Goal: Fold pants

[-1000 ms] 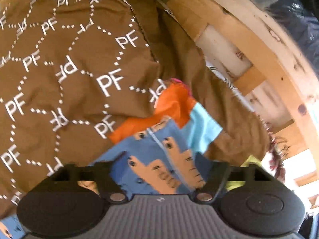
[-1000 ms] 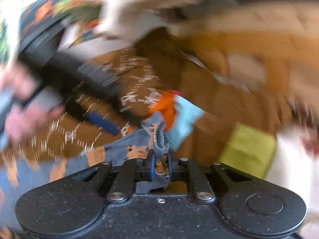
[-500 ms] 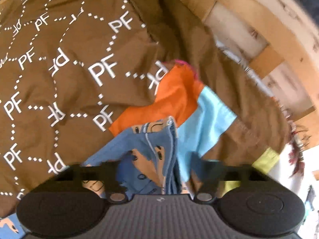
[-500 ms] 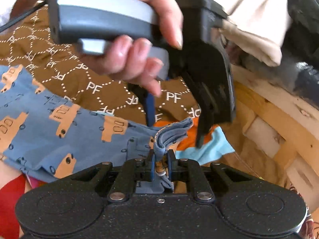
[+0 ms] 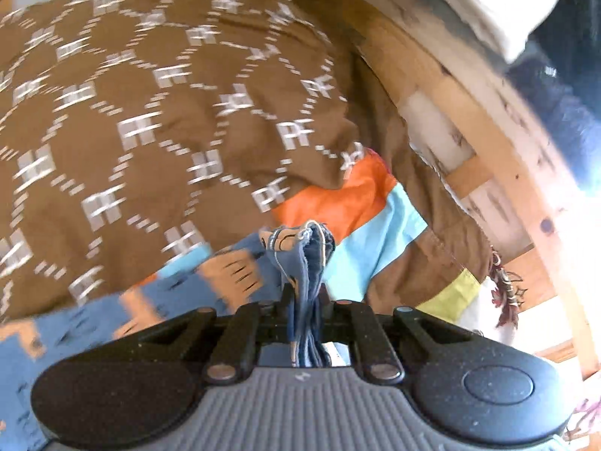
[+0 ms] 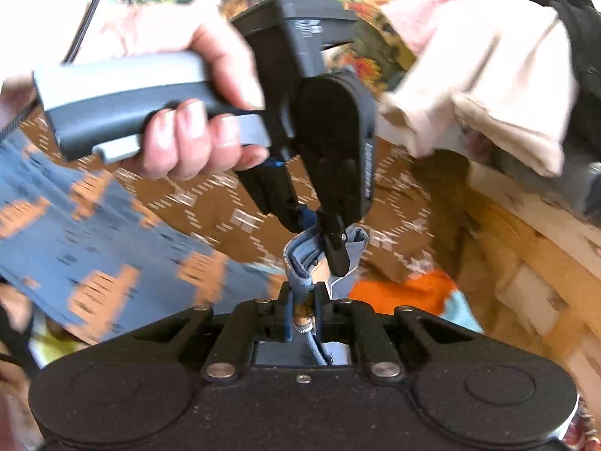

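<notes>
The pants (image 5: 233, 274) are blue with orange vehicle prints and lie on a brown "PF"-patterned blanket (image 5: 157, 112). My left gripper (image 5: 305, 300) is shut on a bunched edge of the pants. My right gripper (image 6: 302, 297) is also shut on a bunched edge of the pants (image 6: 94, 233). In the right wrist view the left gripper (image 6: 330, 251), held in a hand, pinches the same bunch of cloth just above my right fingertips. The rest of the pants spreads out to the left.
An orange and light-blue cloth (image 5: 360, 203) lies under the pants' edge. A wooden bed frame (image 5: 488, 143) runs along the right. A cream cloth (image 6: 488, 86) and dark fabric sit beyond it. A yellow-green patch (image 5: 450, 297) shows at the blanket's edge.
My left gripper was open over the pants and has closed on the bunched edge beside the right gripper. The right gripper has kept its hold throughout. Both views are moving.
</notes>
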A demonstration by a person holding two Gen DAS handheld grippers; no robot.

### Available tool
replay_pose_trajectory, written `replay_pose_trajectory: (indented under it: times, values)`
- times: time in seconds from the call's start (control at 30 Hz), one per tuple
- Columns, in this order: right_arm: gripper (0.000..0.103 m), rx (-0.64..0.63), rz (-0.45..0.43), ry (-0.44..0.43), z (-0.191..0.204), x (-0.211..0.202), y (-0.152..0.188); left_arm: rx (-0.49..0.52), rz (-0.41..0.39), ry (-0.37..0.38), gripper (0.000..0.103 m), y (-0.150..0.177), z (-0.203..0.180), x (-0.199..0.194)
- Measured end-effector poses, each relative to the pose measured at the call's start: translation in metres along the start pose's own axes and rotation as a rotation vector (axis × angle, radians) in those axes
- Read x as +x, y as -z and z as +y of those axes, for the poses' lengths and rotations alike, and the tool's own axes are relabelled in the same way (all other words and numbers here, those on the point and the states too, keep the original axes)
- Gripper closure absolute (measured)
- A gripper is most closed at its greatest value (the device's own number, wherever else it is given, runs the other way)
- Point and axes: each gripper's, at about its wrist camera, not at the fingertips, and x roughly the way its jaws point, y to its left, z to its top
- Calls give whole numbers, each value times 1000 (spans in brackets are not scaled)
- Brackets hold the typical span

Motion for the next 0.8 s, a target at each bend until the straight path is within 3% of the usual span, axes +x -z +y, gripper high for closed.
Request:
replay_pose_trajectory:
  times: [0.17, 0.37, 0.47, 0.63, 0.8]
  values:
    - [92, 6, -17, -149, 28, -5, -13, -83, -57, 3, 92, 35, 45, -40]
    - [92, -19, 22, -279, 67, 2, -16, -195, -112, 3, 92, 78, 99, -45]
    - [92, -25, 59, -305, 80, 12, -13, -238, -141, 31, 90, 95, 118, -40]
    - [86, -56, 99, -298, 92, 18, -9, -266, -175, 67, 72, 108, 129, -38]
    - [78, -64, 119, -296, 96, 23, -6, -276, -177, 63, 71, 109, 131, -38]
